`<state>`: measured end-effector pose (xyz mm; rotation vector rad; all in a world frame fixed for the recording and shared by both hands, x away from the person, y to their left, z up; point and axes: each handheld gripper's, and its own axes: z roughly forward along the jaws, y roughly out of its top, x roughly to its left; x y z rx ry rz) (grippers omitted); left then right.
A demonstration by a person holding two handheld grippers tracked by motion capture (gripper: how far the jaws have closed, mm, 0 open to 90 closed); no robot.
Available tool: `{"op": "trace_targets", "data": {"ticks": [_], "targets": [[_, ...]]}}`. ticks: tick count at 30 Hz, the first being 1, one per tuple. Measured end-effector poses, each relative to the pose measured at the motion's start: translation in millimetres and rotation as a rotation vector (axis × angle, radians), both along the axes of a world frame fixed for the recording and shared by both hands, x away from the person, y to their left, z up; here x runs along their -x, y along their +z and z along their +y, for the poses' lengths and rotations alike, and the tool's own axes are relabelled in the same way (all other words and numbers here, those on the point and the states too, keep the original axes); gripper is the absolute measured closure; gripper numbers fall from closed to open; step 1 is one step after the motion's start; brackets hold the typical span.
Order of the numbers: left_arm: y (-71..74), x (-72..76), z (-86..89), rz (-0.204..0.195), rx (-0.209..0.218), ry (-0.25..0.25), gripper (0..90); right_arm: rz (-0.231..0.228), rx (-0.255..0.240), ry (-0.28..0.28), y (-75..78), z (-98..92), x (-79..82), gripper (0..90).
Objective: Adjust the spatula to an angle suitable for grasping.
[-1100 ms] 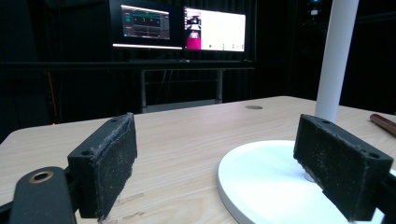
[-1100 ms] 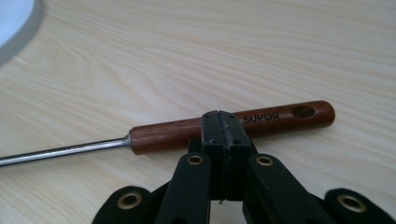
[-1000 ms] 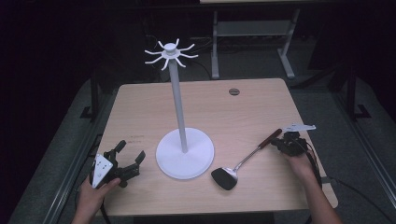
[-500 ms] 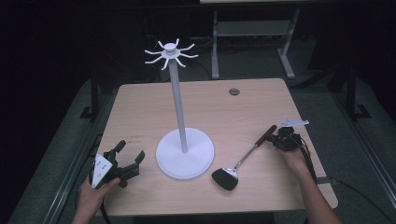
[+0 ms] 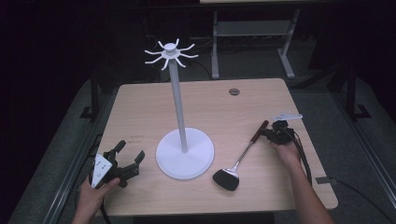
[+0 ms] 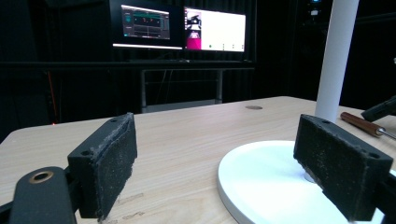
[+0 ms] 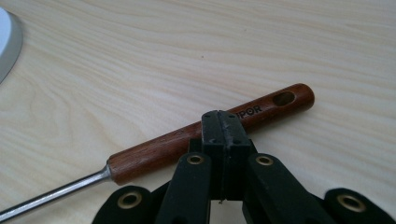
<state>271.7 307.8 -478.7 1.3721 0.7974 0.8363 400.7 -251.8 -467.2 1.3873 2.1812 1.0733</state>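
On the right half of the table (image 5: 140, 100), I have a long-handled utensil (image 5: 241, 157) lying flat on the wood, and it is the thing my right gripper (image 5: 272, 134) is working at. Its long axis runs on a diagonal: the dark head (image 5: 226, 178) points toward the near edge and a little left, ending just beside the round white base (image 5: 185, 153) of the stand, while the brown wooden handle (image 7: 210, 133) points far and right. A thin metal shaft (image 7: 51, 196) joins head and handle. In the right gripper view the handle crosses the frame at a slant, with a hanging hole (image 7: 284, 98) near its free end and some printed letters just beside it.

My right gripper sits at the far end of that handle with its two black jaws pressed flat together, nothing between them; their tips lie against the near side of the handle rather than around it.

My left gripper (image 5: 130, 158) rests at the near left of the table, well apart from the utensil, with its jaws spread wide and empty. In the left gripper view the white base and its upright pole (image 6: 336, 58) stand just beyond the right pad (image 6: 338, 163), and the handle's end shows farther off.
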Motion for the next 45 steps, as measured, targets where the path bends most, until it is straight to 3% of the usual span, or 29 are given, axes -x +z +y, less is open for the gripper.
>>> {"op": "trace_targets", "data": {"ticks": [5, 9, 14, 25, 45], "targets": [[0.0, 0.1, -0.2, -0.002, -0.003, -0.001, 12.9, -0.007, 0.009, 0.002, -0.3, 5.6, -4.5, 89.5], [0.0, -0.2, 0.0, 0.001, 0.000, -0.002, 13.0, -0.012, -0.026, 0.002, -6.1, 8.5, -4.8, 89.5], [0.0, 0.2, -0.4, -0.003, -0.007, -0.007, 13.0, -0.018, 0.001, 0.039, -5.4, 19.2, -5.6, 89.5], [0.2, 0.0, -1.7, -0.001, -0.014, -0.015, 12.9, -0.029, 0.010, 0.081, -6.0, 30.3, -5.4, 89.5], [0.2, -1.3, -0.7, 0.010, -0.006, -0.011, 13.0, -0.021, -0.028, 0.192, -7.3, 63.9, -8.2, 89.5]]}}
